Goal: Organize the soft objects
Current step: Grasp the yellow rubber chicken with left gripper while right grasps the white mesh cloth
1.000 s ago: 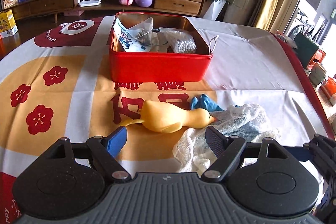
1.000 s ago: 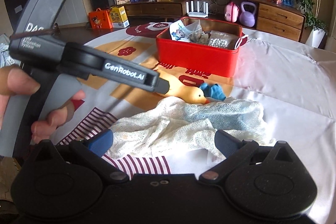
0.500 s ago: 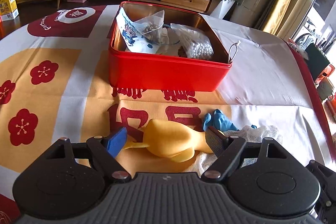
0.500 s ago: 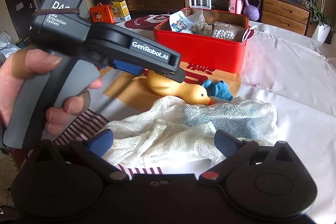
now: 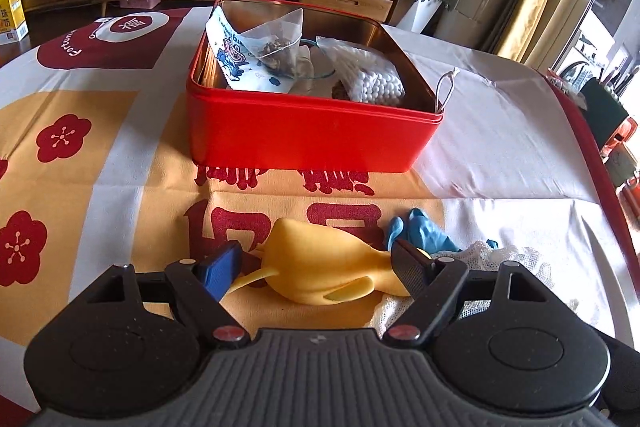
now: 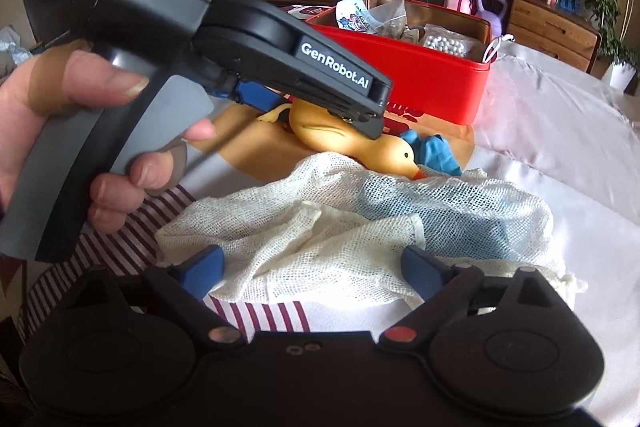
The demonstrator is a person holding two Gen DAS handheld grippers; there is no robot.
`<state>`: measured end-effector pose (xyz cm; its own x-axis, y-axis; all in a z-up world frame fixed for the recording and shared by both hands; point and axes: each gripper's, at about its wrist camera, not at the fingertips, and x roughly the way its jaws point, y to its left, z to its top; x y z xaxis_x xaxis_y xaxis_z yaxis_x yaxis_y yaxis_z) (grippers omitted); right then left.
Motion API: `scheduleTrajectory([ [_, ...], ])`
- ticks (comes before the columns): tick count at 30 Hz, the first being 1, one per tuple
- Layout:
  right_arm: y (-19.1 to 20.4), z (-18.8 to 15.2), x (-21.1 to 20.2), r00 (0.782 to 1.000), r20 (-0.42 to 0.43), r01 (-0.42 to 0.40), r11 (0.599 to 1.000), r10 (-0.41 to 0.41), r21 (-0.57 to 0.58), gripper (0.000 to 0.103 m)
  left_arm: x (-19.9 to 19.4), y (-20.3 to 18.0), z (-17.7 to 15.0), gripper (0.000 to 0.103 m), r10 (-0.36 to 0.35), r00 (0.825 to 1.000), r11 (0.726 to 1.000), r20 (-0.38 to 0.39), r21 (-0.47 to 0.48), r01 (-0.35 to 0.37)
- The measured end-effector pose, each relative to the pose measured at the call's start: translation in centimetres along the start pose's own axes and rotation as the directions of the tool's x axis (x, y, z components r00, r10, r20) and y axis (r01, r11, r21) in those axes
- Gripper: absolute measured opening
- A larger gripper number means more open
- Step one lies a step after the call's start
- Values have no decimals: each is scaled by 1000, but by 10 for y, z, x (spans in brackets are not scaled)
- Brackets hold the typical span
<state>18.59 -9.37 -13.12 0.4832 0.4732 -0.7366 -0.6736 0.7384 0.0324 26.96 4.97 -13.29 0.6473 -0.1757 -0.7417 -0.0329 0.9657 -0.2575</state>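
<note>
Left wrist view shows the big change: a second ago the yellow rubber duck lay well ahead of the left gripper, and now its body sits right between the two spread fingers, blue pad on the left, dark pad at the neck on the right. The pads do not look pressed in yet, so I read this gripper as released, bracketing the duck, not grasping it. The red tin stands farther back on the tablecloth, already holding bags and packets, so the duck probably goes there next.

From the right wrist view, the right gripper has dropped closer over the white mesh cloth. Its jaws have just been closing a little, with cloth lying between them, yet they stand wide and grip nothing. A blue glove lies just beyond the duck's head.
</note>
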Motion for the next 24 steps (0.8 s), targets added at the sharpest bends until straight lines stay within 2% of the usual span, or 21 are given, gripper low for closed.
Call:
scheduleTrajectory([
  [3, 3, -2, 0, 1000, 5, 17, 999, -17, -27, 88, -1, 1, -2, 70, -17, 1000, 1000, 12, -4, 17],
  [8, 4, -1, 0, 1000, 7, 23, 999, -22, -49, 83, -3, -2, -5, 62, -30, 999, 1000, 25, 2, 30],
  [11, 5, 0, -1, 1000, 8, 20, 998, -20, -55, 76, -4, 0, -5, 51, -29, 999, 1000, 28, -8, 30],
  [12, 6, 0, -1, 1000, 8, 20, 998, -20, -55, 72, -5, -1, -5, 43, -19, 999, 1000, 31, -3, 19],
  [13, 6, 0, -1, 1000, 8, 18, 998, -18, -56, 66, -6, -2, -5, 41, -4, 999, 1000, 33, 6, 4],
  [17, 10, 2, -5, 1000, 9, 18, 997, -18, -69, 48, -10, -6, -6, 36, 3, 999, 1000, 35, 24, -4],
  [21, 11, 1, -9, 1000, 11, 20, 996, -20, -82, 24, -16, -11, -8, 34, 19, 999, 999, 39, 40, -21],
  [24, 8, 2, -15, 999, 24, 37, 997, -35, -72, 17, -22, -11, -9, 34, 28, 998, 999, 49, 35, -29],
])
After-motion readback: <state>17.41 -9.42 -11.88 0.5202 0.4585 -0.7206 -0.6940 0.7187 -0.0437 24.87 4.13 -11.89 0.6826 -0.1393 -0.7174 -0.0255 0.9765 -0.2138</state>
